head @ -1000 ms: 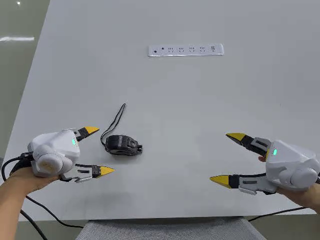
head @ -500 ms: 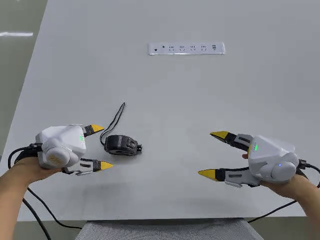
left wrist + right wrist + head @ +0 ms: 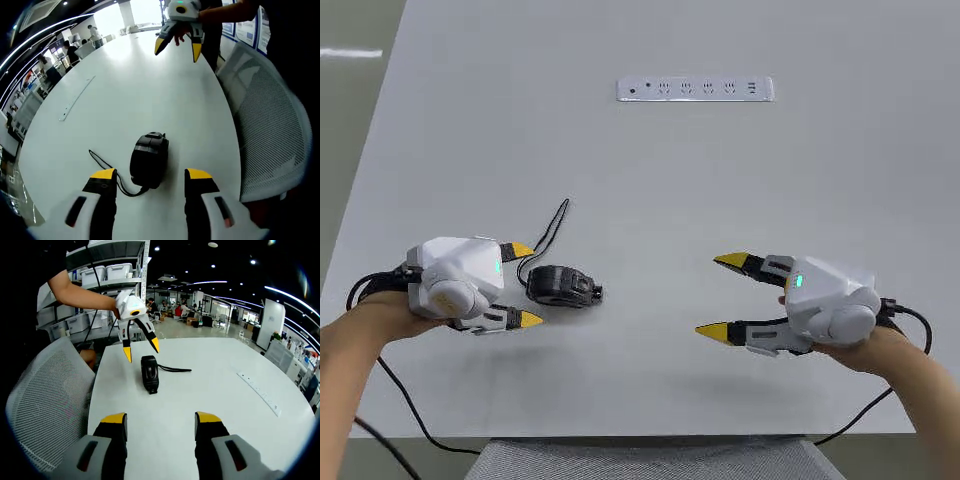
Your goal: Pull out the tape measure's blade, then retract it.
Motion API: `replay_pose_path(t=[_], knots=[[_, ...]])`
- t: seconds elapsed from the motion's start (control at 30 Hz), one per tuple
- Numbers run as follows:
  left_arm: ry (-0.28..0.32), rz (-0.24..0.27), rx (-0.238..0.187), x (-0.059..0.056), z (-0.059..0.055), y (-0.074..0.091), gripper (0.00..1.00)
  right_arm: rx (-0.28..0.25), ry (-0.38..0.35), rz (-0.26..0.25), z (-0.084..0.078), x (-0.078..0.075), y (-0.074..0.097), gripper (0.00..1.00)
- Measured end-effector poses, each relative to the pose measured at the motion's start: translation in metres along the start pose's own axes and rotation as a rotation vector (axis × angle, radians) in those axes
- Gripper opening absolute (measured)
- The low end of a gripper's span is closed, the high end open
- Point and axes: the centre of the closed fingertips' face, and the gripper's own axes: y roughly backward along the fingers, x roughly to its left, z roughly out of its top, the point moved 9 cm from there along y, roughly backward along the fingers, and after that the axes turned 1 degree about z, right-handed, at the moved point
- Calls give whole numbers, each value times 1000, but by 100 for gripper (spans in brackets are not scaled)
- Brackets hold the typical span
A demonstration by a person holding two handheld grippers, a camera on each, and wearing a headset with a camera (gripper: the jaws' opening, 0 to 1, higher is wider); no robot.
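A black tape measure (image 3: pixel 562 288) with a black wrist cord (image 3: pixel 548 236) lies on the white table (image 3: pixel 650 180), its blade fully in. My left gripper (image 3: pixel 525 284) stands open just left of the case, which sits a little ahead of its yellow fingertips (image 3: pixel 104 174); the case (image 3: pixel 149 159) is near but apart from them. My right gripper (image 3: pixel 722 296) hovers open over bare table well to the right, pointing at the tape measure (image 3: pixel 149 373). Across the table, the left gripper (image 3: pixel 139 347) appears in the right gripper view, and the right gripper (image 3: pixel 176 45) in the left one.
A white power strip (image 3: pixel 695 89) lies at the far middle of the table. A mesh chair back (image 3: pixel 650 460) sits at the near edge. Cables trail from both grippers off the front edge. Shelves and people stand far behind.
Both grippers have moved inward: the left one closer to the tape measure, the right one leftward toward the table's middle. The tape measure has not moved.
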Motion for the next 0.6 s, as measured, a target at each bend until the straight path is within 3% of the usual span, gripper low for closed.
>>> replay_pose_path(t=[0.6], knots=[[-79, -77, 64, 8, -6, -27, 43, 8, 32, 60, 2, -6, -43, 47]])
